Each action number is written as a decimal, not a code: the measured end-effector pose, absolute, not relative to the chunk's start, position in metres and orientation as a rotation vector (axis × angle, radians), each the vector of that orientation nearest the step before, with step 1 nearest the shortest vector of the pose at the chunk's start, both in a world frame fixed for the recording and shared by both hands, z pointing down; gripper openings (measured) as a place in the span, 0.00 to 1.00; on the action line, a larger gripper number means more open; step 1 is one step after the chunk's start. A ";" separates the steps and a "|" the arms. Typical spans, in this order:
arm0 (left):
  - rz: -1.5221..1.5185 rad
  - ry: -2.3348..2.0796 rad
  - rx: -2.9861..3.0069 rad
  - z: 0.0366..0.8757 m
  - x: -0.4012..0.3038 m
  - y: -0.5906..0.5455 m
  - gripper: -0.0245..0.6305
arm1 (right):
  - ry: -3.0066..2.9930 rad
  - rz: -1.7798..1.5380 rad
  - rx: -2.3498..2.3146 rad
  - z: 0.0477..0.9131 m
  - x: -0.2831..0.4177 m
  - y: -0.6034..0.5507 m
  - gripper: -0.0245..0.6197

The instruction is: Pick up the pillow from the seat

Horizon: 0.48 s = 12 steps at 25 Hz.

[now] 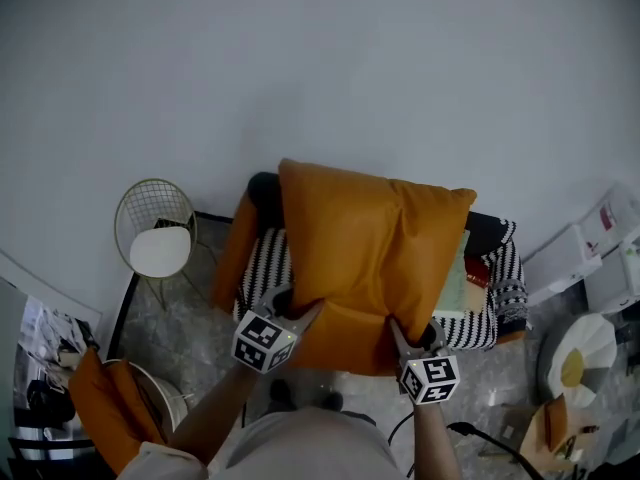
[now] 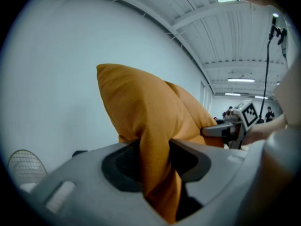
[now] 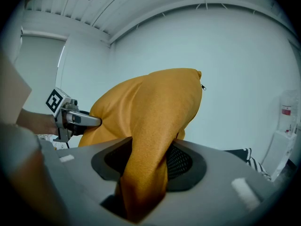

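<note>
An orange pillow (image 1: 365, 258) hangs in the air over the seat (image 1: 480, 318), a low armchair with a black-and-white striped cover. My left gripper (image 1: 300, 316) is shut on the pillow's near left edge; in the left gripper view a fold of the orange fabric (image 2: 155, 168) is pinched between the jaws. My right gripper (image 1: 400, 336) is shut on the near right edge, and the right gripper view shows the pillow cloth (image 3: 146, 173) squeezed between its jaws. Each gripper also appears in the other's view, the right gripper (image 2: 225, 130) and the left gripper (image 3: 84, 121).
A second orange cushion (image 1: 235, 248) leans on the chair's left arm. A wire stool with a white seat (image 1: 158, 250) stands at the left. A book (image 1: 455, 283) lies on the seat's right side. White boxes (image 1: 590, 253) and a round white object (image 1: 582, 353) sit at the right.
</note>
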<state>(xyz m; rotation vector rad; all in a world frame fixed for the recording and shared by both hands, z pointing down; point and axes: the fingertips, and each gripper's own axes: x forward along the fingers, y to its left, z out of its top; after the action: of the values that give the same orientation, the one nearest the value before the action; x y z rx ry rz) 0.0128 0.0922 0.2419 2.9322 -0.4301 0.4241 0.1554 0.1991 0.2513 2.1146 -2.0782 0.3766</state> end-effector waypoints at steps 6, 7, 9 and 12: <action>0.424 -0.455 2.929 0.240 0.022 0.095 0.30 | -2.097 0.376 2.098 0.250 0.168 0.198 0.37; 0.423 -0.458 2.927 0.239 0.023 0.095 0.30 | -2.098 0.374 2.096 0.249 0.168 0.198 0.37; 0.421 -0.462 2.924 0.238 0.022 0.093 0.30 | -2.099 0.372 2.093 0.247 0.169 0.195 0.37; 0.419 -0.466 2.924 0.238 0.021 0.093 0.30 | -2.102 0.366 2.093 0.247 0.168 0.194 0.37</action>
<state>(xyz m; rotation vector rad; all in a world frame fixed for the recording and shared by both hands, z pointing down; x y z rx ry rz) 0.0213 0.0926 0.2376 2.9238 -0.4655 0.4194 0.1683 0.1945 0.2471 2.0930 -2.1016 0.3661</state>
